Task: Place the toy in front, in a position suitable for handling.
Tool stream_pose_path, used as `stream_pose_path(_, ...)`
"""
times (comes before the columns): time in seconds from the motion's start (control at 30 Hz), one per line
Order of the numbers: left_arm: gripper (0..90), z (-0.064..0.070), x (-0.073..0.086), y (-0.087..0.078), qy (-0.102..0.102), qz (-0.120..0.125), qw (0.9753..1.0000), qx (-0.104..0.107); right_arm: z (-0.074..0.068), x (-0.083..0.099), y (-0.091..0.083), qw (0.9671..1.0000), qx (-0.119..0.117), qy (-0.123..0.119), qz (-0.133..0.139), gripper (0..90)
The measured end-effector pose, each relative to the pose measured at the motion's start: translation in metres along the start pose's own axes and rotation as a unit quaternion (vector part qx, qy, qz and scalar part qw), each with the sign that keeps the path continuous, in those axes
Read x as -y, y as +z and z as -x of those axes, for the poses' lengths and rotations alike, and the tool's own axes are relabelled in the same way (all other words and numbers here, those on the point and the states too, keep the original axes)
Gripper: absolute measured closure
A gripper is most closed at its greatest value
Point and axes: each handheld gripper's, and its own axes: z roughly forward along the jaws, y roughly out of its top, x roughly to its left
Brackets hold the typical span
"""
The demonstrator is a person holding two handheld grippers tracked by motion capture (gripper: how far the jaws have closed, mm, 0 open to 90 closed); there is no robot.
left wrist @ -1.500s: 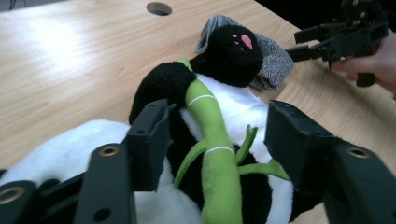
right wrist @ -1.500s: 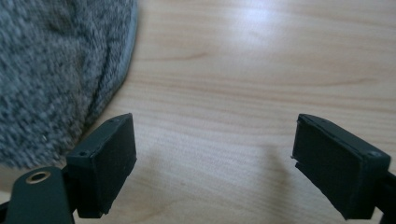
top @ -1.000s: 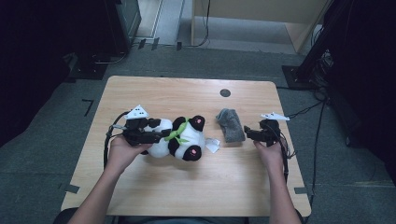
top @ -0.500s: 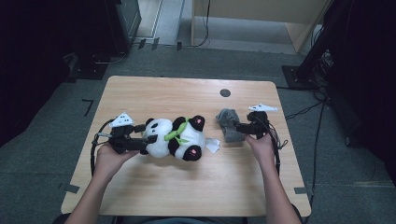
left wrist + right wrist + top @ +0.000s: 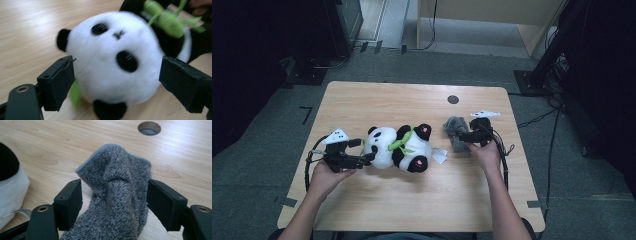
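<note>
Wooden table [image 5: 412, 200], seen from the high view. Plush panda [image 5: 399, 147] lying on its side near the table's middle, head toward the person's left, green ribbon [image 5: 398, 143] at its neck, small white tag [image 5: 439, 156] on the tabletop just beside its right end.

Left gripper [image 5: 368, 158] at the panda's head, low over the table. In the left gripper view: jaws wide apart, one on each side of the white head [image 5: 112, 57], which sits between them; contact with the fur not certain, picture slightly blurred. Black ear [image 5: 62, 39] at left, two dark eye patches facing the camera, green ribbon behind.

Grey cloth [image 5: 456, 132], crumpled, to the right of the panda and apart from it, below the round hole [image 5: 453, 99] in the tabletop. Right gripper [image 5: 460, 136] at the cloth. In the right gripper view: jaws open, flanking a raised fold of the grey cloth [image 5: 117, 195]; right jaw close to the fabric, left jaw with a small gap. Edge of the panda at far left.
</note>
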Motion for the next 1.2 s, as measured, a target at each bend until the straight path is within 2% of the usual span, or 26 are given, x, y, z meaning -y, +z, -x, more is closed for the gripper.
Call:
stream_pose_path(0.13, 12.8, 0.001, 0.005, 0.006, 0.006, -0.005, 0.9997, 0.024, -0.003, 0.001, 0.003, 1.0000, -0.005, -0.004, -0.004, 29.2)
stream_pose_path(0.23, 12.7, 0.003, 0.006, 0.011, 0.020, -0.005, 0.9995, 0.025, -0.004, 0.002, 0.006, 0.9999, -0.010, -0.003, -0.008, 28.9)
stream_pose_path(0.3, 10.2, 0.002, 0.007, 0.015, 0.020, -0.010, 0.9995, 0.023, -0.003, 0.003, 0.006, 0.9999, -0.010, -0.003, -0.008, 28.9)
stream_pose_path(0.33, 8.7, 0.002, 0.007, 0.017, 0.023, -0.011, 0.9996, 0.012, -0.002, 0.003, 0.006, 0.9999, -0.009, -0.001, -0.009, 28.9)
stream_pose_path(0.43, 5.8, 0.000, 0.007, 0.021, 0.014, -0.003, 0.9998, 0.010, 0.000, 0.005, 0.008, 0.9999, -0.009, 0.002, -0.011, 28.9)
stream_pose_path(0.5, 3.8, -0.002, 0.008, 0.025, 0.008, 0.004, 0.9997, 0.024, 0.002, 0.007, 0.010, 0.9998, -0.013, 0.007, -0.015, 28.8)
stream_pose_path(0.53, 1.6, -0.002, 0.008, 0.027, 0.008, 0.001, 0.9997, 0.023, 0.003, 0.007, 0.011, 0.9997, -0.015, 0.008, -0.018, 28.7)
stream_pose_path(0.57, 1.5, -0.002, 0.009, 0.029, 0.011, -0.001, 0.9998, 0.019, 0.004, 0.008, 0.011, 0.9996, -0.017, 0.010, -0.019, 28.6)
stream_pose_path(0.67, 0.4, -0.005, 0.012, 0.033, 0.014, 0.008, 0.9995, 0.028, 0.004, 0.008, 0.012, 0.9995, -0.022, 0.013, -0.021, 28.6)
stream_pose_path(0.83, 0.0, -0.011, 0.017, 0.039, 0.002, 0.014, 0.9990, 0.043, 0.003, 0.008, 0.017, 0.9995, -0.020, 0.013, -0.022, 28.7)
stream_pose_path(0.97, 0.0, -0.011, 0.019, 0.040, 0.026, 0.021, 0.9986, 0.040, 0.003, 0.008, 0.024, 0.9994, -0.017, 0.010, -0.030, 29.8)
stream_pose_path(1.13, 0.0, -0.012, 0.021, 0.042, 0.035, 0.028, 0.9981, 0.043, 0.006, 0.011, 0.030, 0.9985, -0.012, 0.009, -0.052, 31.8)
stream_pose_path(1.2, 0.0, -0.013, 0.022, 0.043, 0.030, 0.026, 0.9981, 0.048, 0.007, 0.013, 0.033, 0.9982, -0.012, 0.009, -0.058, 32.5)
